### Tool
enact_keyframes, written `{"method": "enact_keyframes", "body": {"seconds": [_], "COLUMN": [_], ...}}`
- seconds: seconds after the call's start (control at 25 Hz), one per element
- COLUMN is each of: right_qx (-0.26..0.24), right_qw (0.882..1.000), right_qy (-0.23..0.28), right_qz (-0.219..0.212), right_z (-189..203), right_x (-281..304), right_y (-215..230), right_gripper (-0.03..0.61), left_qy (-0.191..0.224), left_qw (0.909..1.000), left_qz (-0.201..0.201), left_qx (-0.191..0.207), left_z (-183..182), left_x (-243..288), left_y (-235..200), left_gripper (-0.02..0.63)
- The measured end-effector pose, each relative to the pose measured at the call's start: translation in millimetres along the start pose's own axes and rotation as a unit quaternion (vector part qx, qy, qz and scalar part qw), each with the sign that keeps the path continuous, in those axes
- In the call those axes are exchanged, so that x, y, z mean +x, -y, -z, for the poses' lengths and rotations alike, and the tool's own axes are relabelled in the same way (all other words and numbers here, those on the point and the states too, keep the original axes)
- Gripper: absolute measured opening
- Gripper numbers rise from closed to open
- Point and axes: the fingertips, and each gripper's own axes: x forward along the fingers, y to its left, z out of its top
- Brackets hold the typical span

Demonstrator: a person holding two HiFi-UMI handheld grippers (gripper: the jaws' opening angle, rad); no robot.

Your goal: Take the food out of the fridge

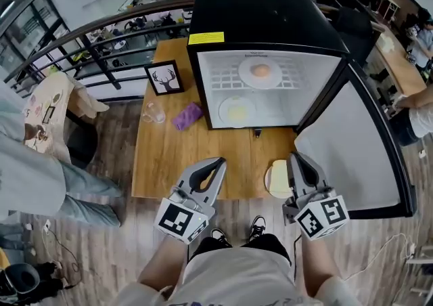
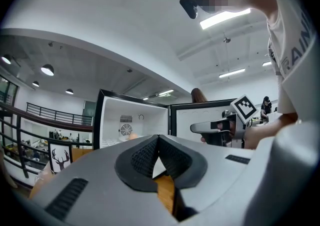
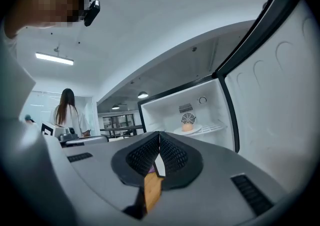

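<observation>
In the head view, the black fridge [image 1: 264, 24] stands on the wooden desk [image 1: 169, 156] with its door swung wide. A round bun [image 1: 260, 71] sits on a plate on the fridge's upper shelf, and a plate of pale food [image 1: 237, 111] lies on the level below. A third plate [image 1: 272, 179] rests on the desk in front of the fridge, just beside the right claw [image 1: 293, 157]. The left claw [image 1: 220, 160] hovers nearby.

In the left gripper view, the left claw is pressed together with nothing in it.

In the right gripper view, the right claw is pressed together and empty, facing the fridge interior.

Bright, even light from a ceiling strip light [image 2: 225, 17] at one o'clock, with fisheye bending and dark vignetting at the edges.
</observation>
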Motion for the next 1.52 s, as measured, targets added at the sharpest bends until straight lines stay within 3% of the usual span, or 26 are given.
{"method": "enact_keyframes", "body": {"seconds": [0.92, 1.52], "right_qx": [0.031, 0.122], "right_qw": [0.999, 0.992], "right_qy": [-0.014, -0.024], "right_qz": [0.003, -0.035], "right_z": [-0.1, 6.5], "right_x": [24.4, 71.5], "right_y": [10.7, 38.5], "right_gripper": [0.023, 0.025], "left_qy": [0.012, -0.012], "left_qw": [0.9998, 0.9976], "left_qz": [0.0, -0.066], "left_qx": [0.013, 0.016], "left_z": [-12.2, -0.1], "left_x": [12.0, 36.5], "left_y": [0.5, 8.4], "left_gripper": [0.008, 0.008]}}
